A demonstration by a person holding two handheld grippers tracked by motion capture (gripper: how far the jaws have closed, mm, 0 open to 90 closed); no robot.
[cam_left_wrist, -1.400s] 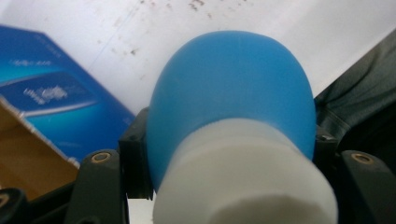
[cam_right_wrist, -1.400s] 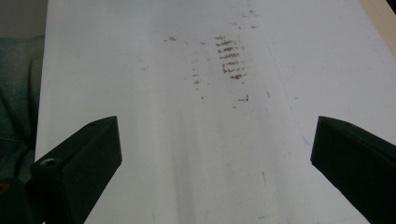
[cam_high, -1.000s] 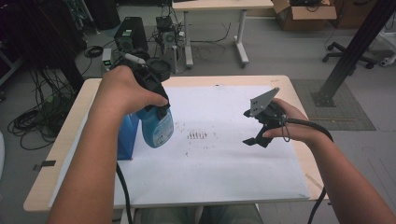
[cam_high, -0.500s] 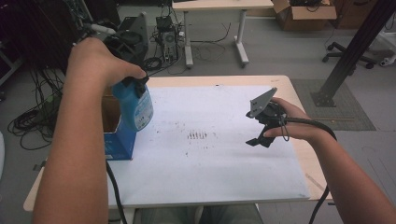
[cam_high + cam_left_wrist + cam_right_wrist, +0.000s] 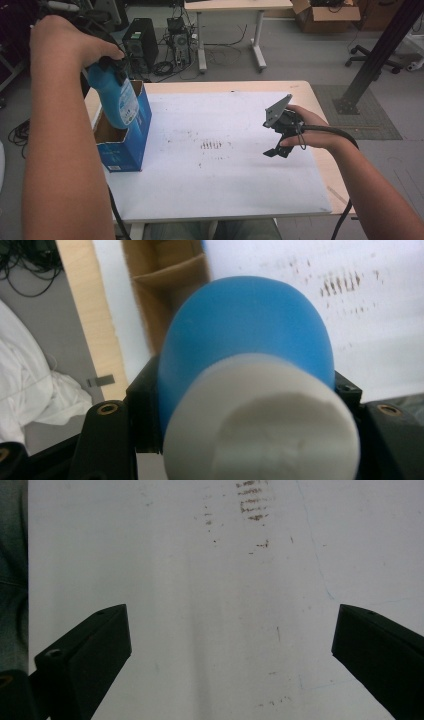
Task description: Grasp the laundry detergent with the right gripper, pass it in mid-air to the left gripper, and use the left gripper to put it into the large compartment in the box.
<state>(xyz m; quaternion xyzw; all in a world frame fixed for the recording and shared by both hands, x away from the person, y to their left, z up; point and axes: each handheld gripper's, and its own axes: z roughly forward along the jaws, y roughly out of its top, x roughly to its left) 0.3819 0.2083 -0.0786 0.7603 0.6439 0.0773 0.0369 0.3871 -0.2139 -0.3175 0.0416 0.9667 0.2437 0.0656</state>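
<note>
A blue bottle (image 5: pixel 119 100) with a white cap (image 5: pixel 260 420) hangs over the open top of a blue cardboard box (image 5: pixel 127 147) at the table's left edge. My left gripper (image 5: pixel 111 64) is shut on it, just under the cap, largely covered by the hand. In the left gripper view the bottle (image 5: pixel 245 335) sits between the black jaws of the left gripper (image 5: pixel 245 405), with the box's brown inside (image 5: pixel 165 280) below. My right gripper (image 5: pixel 272 140) hovers over the white sheet (image 5: pixel 225 175) at the right, open with nothing between its jaws (image 5: pixel 230 645).
The white sheet covers most of the wooden table (image 5: pixel 225 86) and carries dark smudges (image 5: pixel 212 145) near its middle. Beyond the table stand a computer tower (image 5: pixel 135 35), cables, another desk (image 5: pixel 235 6) and a black post (image 5: pixel 380 50).
My left hand has carried the bottle up and to the left, from above the sheet to over the open box. The right gripper has stayed in place.
</note>
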